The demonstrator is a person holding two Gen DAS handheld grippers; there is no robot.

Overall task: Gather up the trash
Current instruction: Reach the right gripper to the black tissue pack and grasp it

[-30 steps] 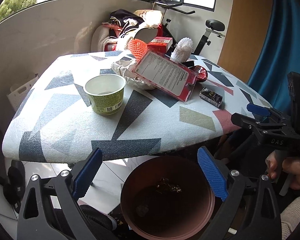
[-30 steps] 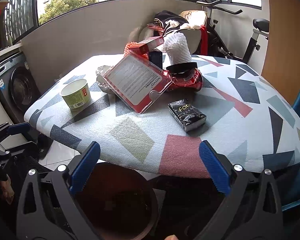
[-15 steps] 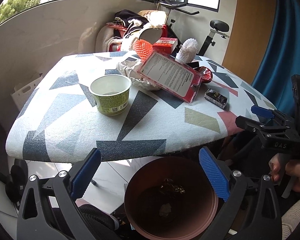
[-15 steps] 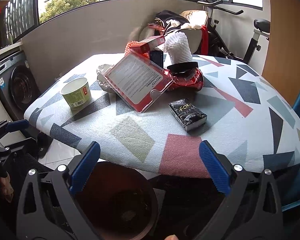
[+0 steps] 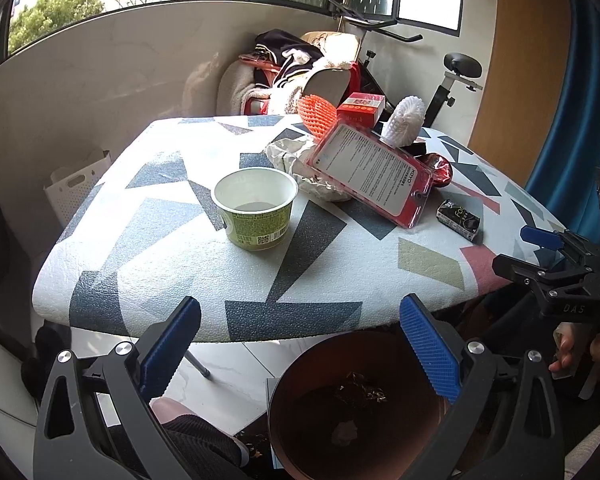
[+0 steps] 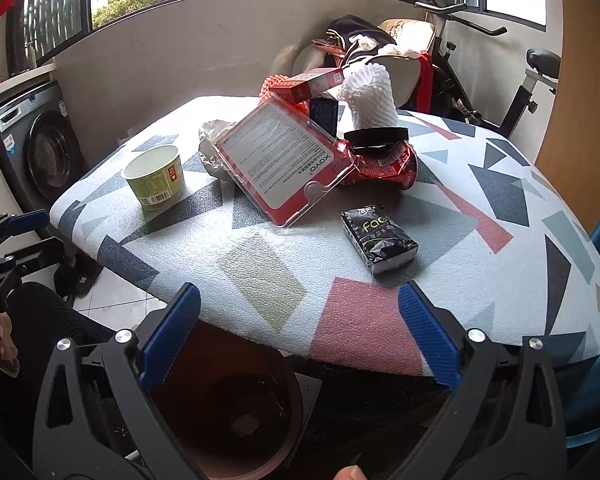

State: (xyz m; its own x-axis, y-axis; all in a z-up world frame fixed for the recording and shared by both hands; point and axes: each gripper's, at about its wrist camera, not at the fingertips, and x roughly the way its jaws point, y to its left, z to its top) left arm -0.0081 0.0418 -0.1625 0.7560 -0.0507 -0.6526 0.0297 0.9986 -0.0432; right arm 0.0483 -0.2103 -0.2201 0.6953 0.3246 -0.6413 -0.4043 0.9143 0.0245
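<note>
While a few scraps can already be seen at the bottom of the brown bin below the desk, most trash is judged uncollected: the green cup, red package, black packet and crumpled paper lie on the desk, and both the left gripper and right gripper are held spread and empty above the bin
</note>
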